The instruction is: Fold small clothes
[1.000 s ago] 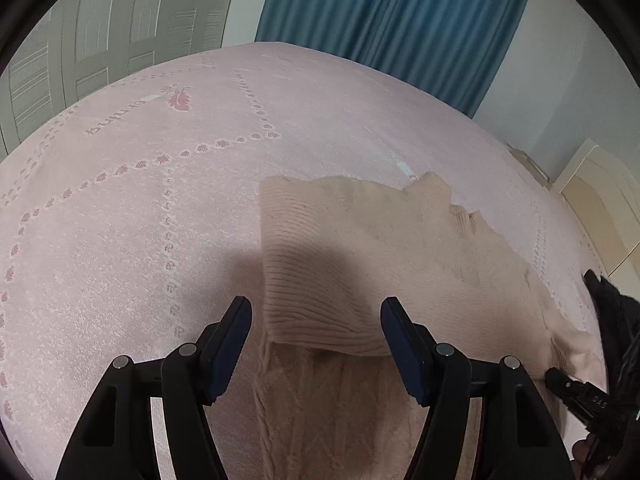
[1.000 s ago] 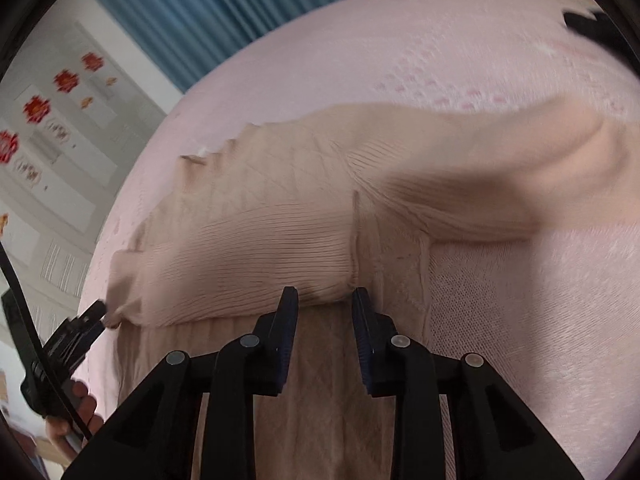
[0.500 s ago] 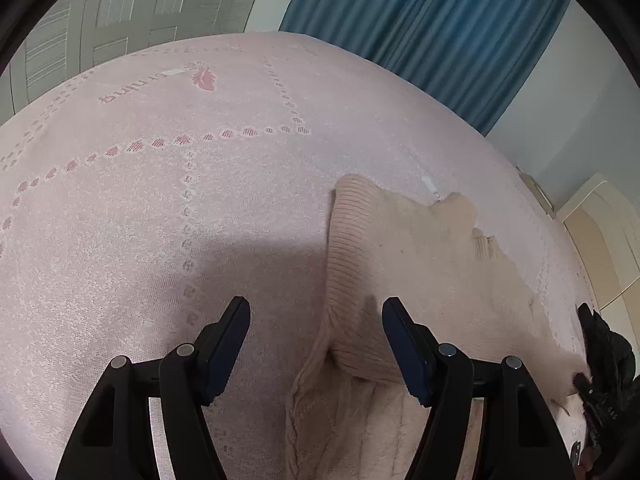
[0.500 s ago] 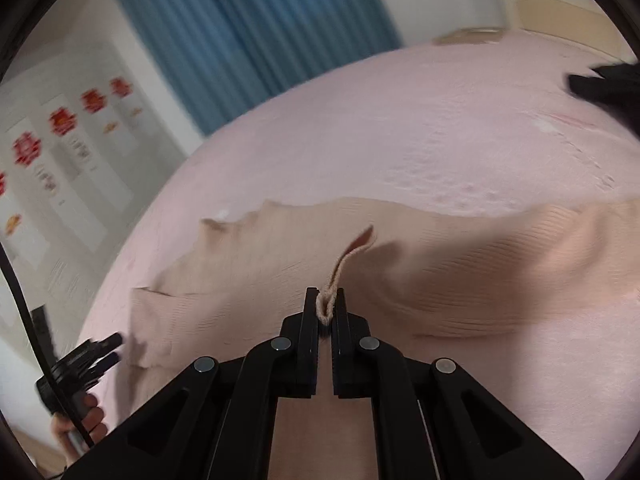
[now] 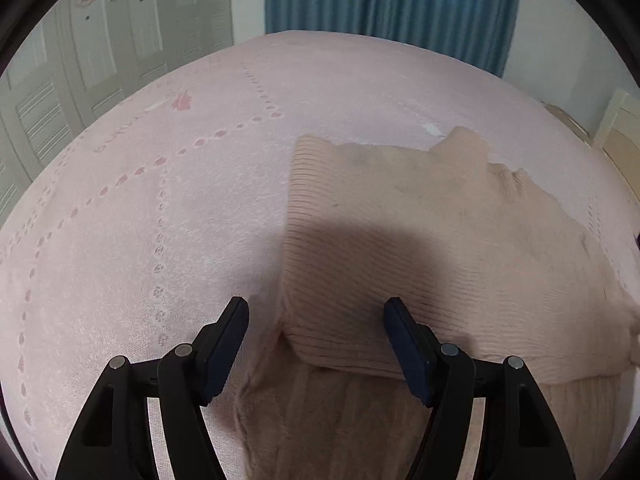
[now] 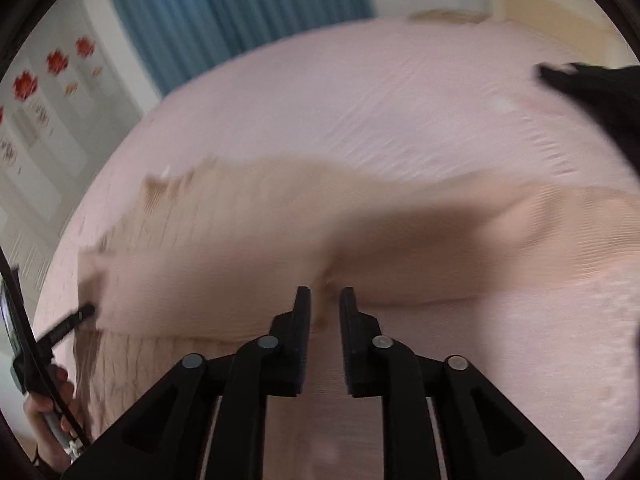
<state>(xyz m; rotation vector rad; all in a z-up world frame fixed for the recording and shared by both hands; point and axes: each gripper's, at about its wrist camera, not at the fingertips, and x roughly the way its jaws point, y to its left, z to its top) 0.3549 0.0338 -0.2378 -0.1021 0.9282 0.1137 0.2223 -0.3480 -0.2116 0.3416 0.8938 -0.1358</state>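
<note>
Motion blur smears the sweater (image 6: 248,264) in the right wrist view (its knit pattern is unreadable there).

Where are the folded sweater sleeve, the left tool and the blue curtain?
folded sweater sleeve (image 5: 400,280), left wrist view, ribbed middle.
left tool (image 5: 316,308), left wrist view, midway between its open fingertips.
blue curtain (image 5: 380,0), left wrist view, pleated middle.

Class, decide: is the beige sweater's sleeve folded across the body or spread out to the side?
Folded across. The ribbed sleeve lies over the sweater body, its cuff end near the open left gripper.

Home bedroom: pink bedspread (image 5: 200,220), blue curtains (image 5: 384,4), wardrobe doors (image 5: 120,40).
</note>
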